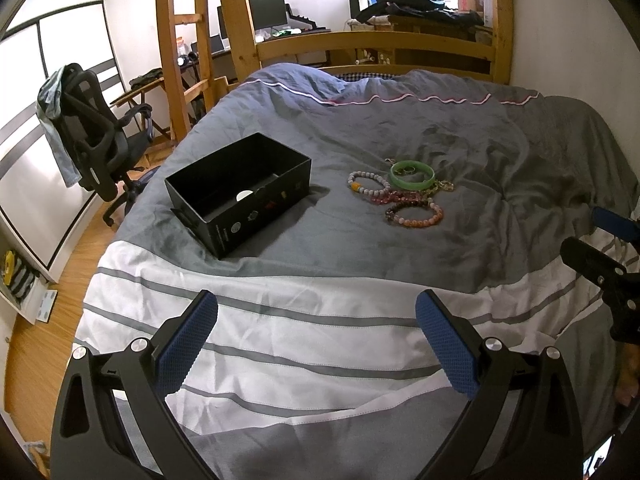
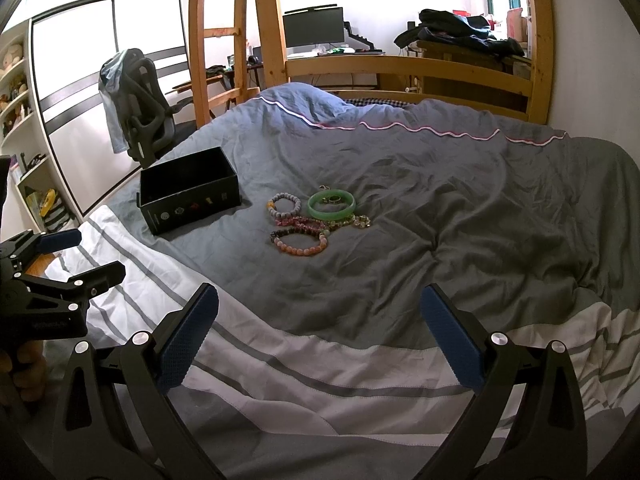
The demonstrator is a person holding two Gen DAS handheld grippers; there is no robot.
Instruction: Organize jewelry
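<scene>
A small pile of jewelry lies on the grey blanket: a green bangle with small rings inside it, a grey beaded bracelet, a pink and orange beaded bracelet and a dark pink one. An open black box stands to their left. My left gripper is open and empty, low over the striped sheet. My right gripper is open and empty, also short of the jewelry.
The bed's grey blanket is rumpled, with a white striped sheet at the near edge. A wooden bed frame stands behind. An office chair and a wood floor are to the left.
</scene>
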